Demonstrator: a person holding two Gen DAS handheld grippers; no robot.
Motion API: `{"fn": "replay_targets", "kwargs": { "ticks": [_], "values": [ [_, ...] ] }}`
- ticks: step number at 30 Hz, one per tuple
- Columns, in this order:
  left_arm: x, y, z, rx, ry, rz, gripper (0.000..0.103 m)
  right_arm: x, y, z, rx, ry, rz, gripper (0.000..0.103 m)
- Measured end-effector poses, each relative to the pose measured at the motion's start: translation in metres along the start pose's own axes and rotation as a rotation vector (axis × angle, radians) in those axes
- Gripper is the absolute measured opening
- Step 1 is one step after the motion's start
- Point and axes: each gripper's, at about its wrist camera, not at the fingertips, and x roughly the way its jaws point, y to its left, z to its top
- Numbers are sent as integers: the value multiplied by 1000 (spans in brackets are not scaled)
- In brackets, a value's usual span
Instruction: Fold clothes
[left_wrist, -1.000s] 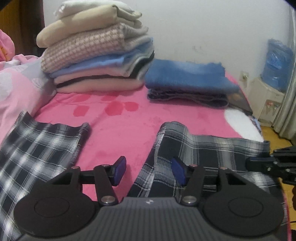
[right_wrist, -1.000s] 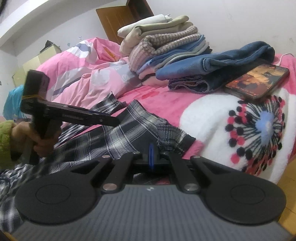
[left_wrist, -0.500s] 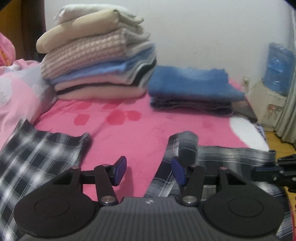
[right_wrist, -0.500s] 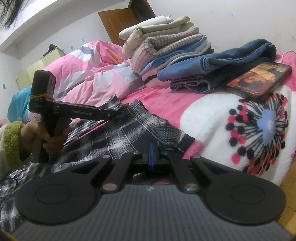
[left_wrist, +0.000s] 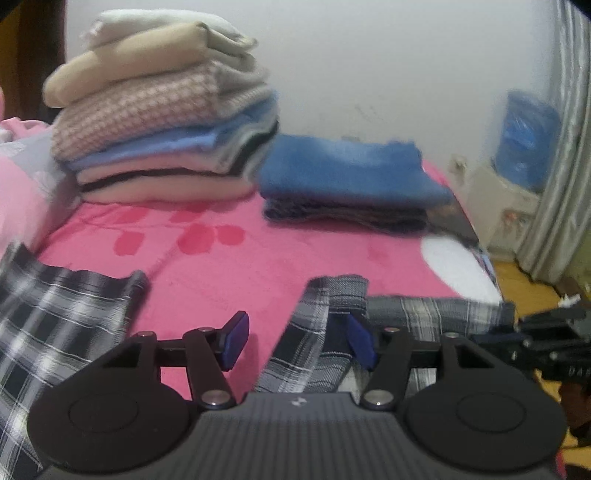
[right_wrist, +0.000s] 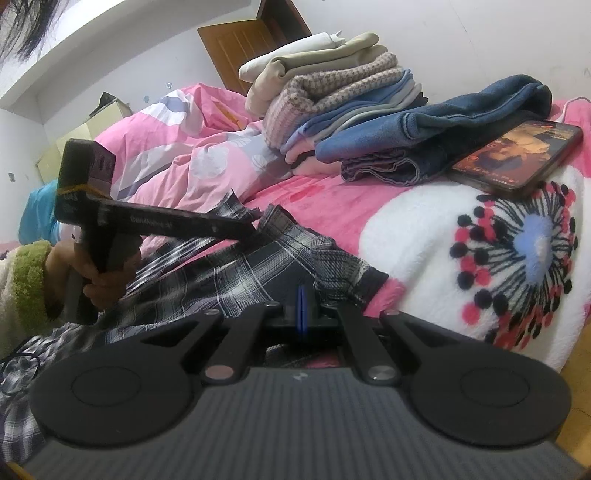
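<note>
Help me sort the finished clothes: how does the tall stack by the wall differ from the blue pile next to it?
The tall stack holds many folded pieces in cream, checked pink, blue and pale pink; the blue pile has only a blue piece over a darker one. The stack stands much higher. Both lie folded on the pink bedspread.

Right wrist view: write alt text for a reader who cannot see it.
The right gripper, jaws shut, sits at the edge of a plaid garment on a pink bed. A hand holds the left gripper over the plaid; folded clothes and a phone lie behind.
</note>
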Motion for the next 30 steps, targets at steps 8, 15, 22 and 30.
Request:
{"fn": "replay_targets", "kwargs": {
  "ticks": [8, 15, 22, 30],
  "values": [
    [10, -11, 0, 58, -18, 31, 4, 0, 0, -1, 2, -3, 2, 0],
    [16, 20, 7, -60, -68, 143, 2, -2, 0, -2, -1, -8, 2, 0],
    [34, 15, 8, -15, -54, 212, 3, -2, 0, -4, -6, -10, 0, 0],
    [-56, 35, 24, -183, -117, 421, 20, -1, 6, 2, -46, 22, -19, 0]
  ]
}}
